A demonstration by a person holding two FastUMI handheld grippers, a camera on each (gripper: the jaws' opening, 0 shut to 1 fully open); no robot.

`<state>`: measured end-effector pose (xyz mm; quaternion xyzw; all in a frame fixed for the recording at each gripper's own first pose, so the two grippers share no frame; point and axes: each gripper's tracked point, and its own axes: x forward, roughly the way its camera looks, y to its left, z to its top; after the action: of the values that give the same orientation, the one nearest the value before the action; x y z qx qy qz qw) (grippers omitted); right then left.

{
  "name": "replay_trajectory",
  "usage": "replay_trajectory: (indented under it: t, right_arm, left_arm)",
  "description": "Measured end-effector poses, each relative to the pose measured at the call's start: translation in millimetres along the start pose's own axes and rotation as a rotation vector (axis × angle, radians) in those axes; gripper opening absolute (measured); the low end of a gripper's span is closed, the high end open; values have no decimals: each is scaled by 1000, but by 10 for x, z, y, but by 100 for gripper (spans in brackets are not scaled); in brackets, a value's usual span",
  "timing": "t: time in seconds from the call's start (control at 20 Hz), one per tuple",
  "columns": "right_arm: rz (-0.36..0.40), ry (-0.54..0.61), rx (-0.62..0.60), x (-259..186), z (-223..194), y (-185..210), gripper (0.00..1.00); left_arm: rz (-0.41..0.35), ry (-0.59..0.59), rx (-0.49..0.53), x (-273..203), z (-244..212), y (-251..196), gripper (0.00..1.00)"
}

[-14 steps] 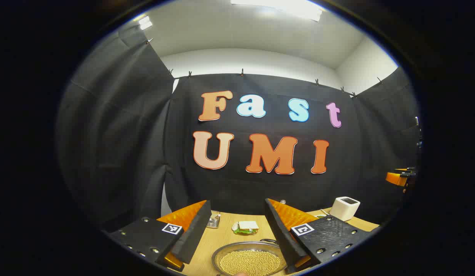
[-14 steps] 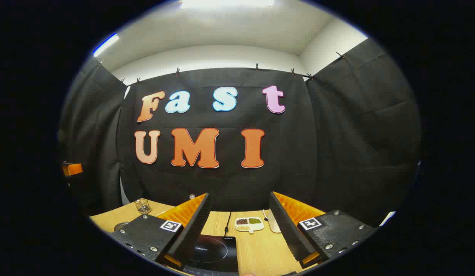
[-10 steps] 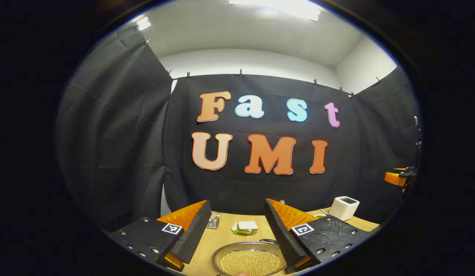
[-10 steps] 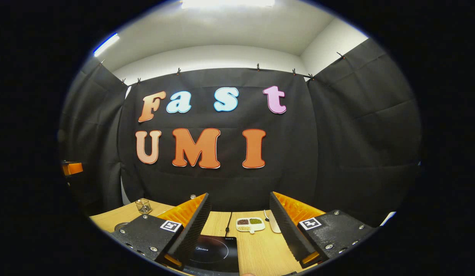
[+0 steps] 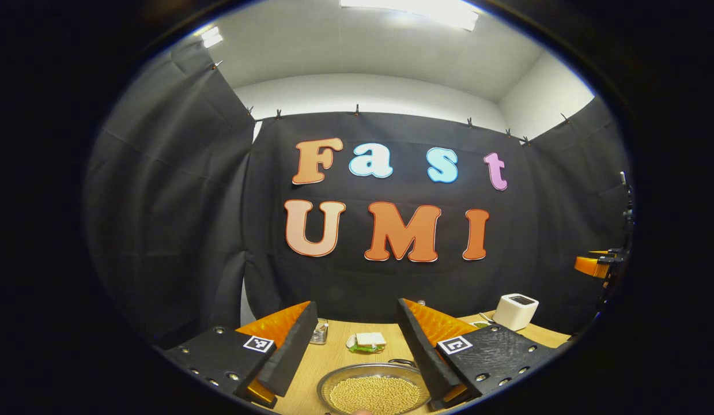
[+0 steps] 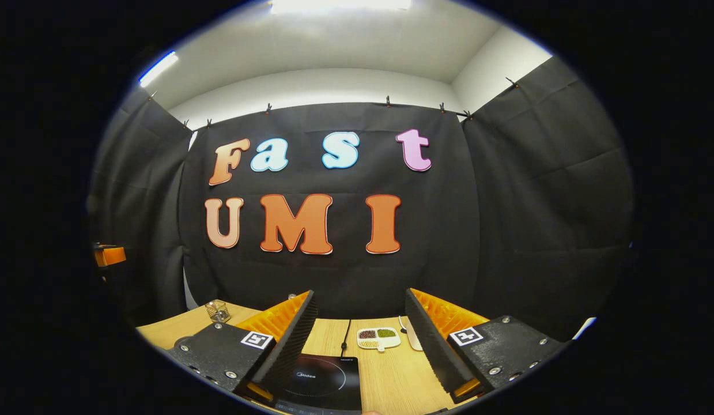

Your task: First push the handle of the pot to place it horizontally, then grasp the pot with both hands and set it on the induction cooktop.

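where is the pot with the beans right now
In the left gripper view the pot sits low on the wooden table, between the open fingers of the left hand-held gripper, nearer than the sandwich plate.

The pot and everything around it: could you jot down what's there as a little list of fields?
pot: metal pot full of pale beans, on the wooden table
handle: dark loop at its far rim
cooktop: black induction cooktop, nothing on it, cord at the back
left claw: left claw open, above the pot, apart from it
right claw: right claw open, above the cooktop
other items: sandwich, white box, bean dish
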<state>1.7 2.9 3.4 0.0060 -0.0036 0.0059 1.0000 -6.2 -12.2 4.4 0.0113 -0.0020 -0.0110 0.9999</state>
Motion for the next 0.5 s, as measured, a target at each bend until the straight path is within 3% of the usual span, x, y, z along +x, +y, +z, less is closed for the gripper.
replay_trajectory:
  t: [0.15,0.2,0.5]
  right_arm:
    - [0,2,0,11,-27,7,96]
    - [-1,3,-2,9,-30,1,100]
    - [-5,-1,4,-2,-27,-5,96]
  left_arm:
    - [-2,11,-4,11,-28,10,87]
    - [-5,15,-6,7,-37,10,87]
    - [5,31,-1,-1,-63,40,87]
